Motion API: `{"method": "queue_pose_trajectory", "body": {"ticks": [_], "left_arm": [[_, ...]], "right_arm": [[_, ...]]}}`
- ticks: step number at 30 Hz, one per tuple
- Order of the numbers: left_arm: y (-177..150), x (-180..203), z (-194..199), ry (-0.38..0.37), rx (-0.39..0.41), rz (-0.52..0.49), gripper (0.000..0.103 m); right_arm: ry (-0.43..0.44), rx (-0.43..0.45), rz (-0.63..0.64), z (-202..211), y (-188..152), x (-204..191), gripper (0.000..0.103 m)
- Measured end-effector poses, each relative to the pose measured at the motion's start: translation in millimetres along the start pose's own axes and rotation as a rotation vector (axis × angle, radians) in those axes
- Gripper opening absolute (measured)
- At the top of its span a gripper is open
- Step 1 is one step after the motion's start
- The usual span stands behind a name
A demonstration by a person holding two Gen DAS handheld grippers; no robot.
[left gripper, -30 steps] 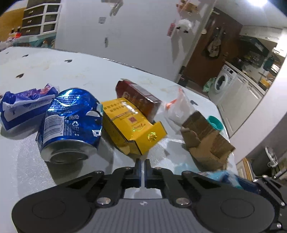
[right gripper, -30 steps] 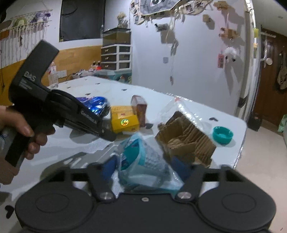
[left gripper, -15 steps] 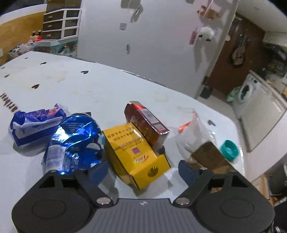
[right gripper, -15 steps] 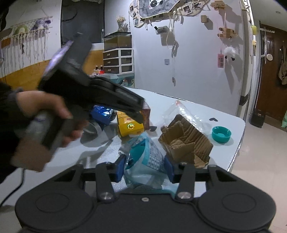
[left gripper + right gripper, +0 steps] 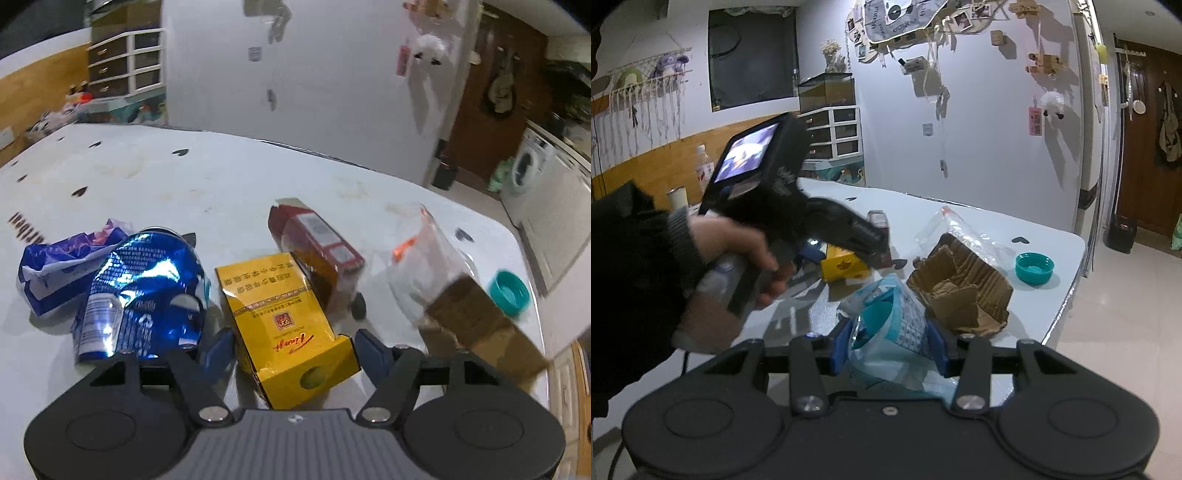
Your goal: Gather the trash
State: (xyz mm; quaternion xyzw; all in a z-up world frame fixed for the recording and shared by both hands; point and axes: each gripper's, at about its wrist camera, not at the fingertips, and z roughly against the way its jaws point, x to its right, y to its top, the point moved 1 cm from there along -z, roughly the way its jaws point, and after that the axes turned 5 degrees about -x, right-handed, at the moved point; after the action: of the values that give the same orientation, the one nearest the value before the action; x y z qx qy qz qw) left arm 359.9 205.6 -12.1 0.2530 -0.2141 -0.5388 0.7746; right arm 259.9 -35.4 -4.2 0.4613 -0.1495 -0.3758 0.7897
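On the white table (image 5: 192, 184) lies a yellow cigarette box (image 5: 280, 306). My left gripper (image 5: 297, 350) straddles its near end; the jaws are closing, with the blue pads (image 5: 221, 350) close beside the box and not pressing on it. A crushed blue can (image 5: 144, 291) and a blue-purple wrapper (image 5: 62, 269) lie to its left, a red box (image 5: 317, 247) behind it. My right gripper (image 5: 890, 350) is shut on a teal-and-white plastic packet (image 5: 894, 325), which it holds just above the table. In the right wrist view a hand holds the left gripper (image 5: 871, 240) over the yellow box (image 5: 842, 264).
Torn cardboard (image 5: 960, 291) and a clear plastic bag (image 5: 964, 236) lie right of the boxes. A teal bottle cap (image 5: 1034, 267) sits near the table's right edge, where the tiled floor drops away. A washing machine (image 5: 528, 170) and a door stand beyond.
The left jaws went from shut to wide open, came forward around the yellow box, then narrowed on it. The right jaws tightened on the packet and rose slightly.
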Motion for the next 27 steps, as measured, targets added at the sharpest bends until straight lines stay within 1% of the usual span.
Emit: {"method": "queue_pose_trajectory", "body": {"ticks": [3, 9, 14, 20, 23, 26, 27], "left_arm": [[-12, -3, 11, -0.04, -0.002, -0.041, 0.066], [-42, -3, 38, -0.119, -0.005, -0.154, 0.064], [-68, -1, 66, -0.185, -0.003, -0.269, 0.063], [-93, 3, 88, -0.227, -0.013, -0.385, 0.063], [-103, 2, 91, -0.229, -0.029, -0.409, 0.063], [-106, 2, 93, -0.207, -0.024, -0.384, 0.065], [-105, 3, 91, -0.205, -0.026, -0.364, 0.068]], "right_arm": [[-0.002, -0.001, -0.016, 1, 1, 1, 0.045], [0.009, -0.008, -0.058, 5, -2, 2, 0.045], [0.024, -0.03, -0.099, 9, -4, 2, 0.045], [0.036, -0.046, -0.152, 17, -4, 4, 0.045], [0.054, -0.06, -0.192, 21, -6, 6, 0.045], [0.082, -0.084, -0.236, 21, -7, 9, 0.045], [0.079, -0.088, -0.235, 20, -8, 8, 0.045]]}}
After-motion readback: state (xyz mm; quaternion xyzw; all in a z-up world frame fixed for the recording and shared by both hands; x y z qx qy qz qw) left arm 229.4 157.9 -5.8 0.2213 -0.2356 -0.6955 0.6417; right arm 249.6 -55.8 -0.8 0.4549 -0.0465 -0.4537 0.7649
